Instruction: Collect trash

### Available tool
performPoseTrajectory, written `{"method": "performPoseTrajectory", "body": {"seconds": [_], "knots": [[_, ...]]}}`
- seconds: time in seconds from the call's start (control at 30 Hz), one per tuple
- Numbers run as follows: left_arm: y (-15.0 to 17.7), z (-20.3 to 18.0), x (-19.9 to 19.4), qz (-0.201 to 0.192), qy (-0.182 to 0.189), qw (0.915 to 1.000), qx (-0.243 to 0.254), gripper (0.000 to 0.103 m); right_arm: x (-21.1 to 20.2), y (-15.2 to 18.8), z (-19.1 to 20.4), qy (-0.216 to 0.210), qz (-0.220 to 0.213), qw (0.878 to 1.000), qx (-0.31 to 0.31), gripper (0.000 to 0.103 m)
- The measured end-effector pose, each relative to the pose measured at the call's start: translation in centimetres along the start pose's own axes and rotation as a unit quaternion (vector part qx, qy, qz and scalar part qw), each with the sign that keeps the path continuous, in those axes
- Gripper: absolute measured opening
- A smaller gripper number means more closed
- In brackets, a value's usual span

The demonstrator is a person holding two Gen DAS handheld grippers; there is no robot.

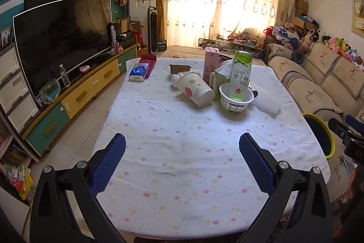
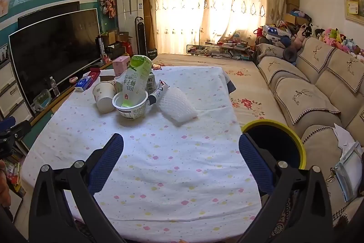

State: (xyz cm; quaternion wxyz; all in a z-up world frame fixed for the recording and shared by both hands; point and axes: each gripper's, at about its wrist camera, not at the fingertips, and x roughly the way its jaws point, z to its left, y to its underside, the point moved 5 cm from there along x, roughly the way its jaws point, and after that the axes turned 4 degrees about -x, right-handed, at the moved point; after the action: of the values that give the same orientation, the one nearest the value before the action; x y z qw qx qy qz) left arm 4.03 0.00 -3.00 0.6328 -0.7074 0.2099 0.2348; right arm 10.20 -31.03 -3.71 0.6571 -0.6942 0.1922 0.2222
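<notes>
My left gripper (image 1: pixel 182 165) hangs with fingers (image 1: pixel 109 165) spread wide over the surface (image 1: pixel 173 140). Ahead, a green-topped carton (image 1: pixel 241 71) stands upside down in a white bowl (image 1: pixel 236 98), beside a toppled bottle (image 1: pixel 193 88).

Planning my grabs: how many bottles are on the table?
2: a green-topped bottle standing upside down in the white bowl, a white bottle lying beside it. Clutter may hide more.

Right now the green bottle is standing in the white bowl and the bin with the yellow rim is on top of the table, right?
Not quite. The green bottle does stand in the white bowl, but the bin with the yellow rim is not on the table. The right wrist view shows it down beside the table's right edge, between the table and the sofa.
</notes>
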Motion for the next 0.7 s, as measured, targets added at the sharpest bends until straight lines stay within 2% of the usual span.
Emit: {"method": "performPoseTrajectory", "body": {"seconds": [0.7], "knots": [[0.81, -0.30, 0.42, 0.003, -0.001, 1.0000, 0.002, 0.098, 0.26, 0.19, 0.16, -0.001, 0.001, 1.000, -0.001, 0.097]]}}
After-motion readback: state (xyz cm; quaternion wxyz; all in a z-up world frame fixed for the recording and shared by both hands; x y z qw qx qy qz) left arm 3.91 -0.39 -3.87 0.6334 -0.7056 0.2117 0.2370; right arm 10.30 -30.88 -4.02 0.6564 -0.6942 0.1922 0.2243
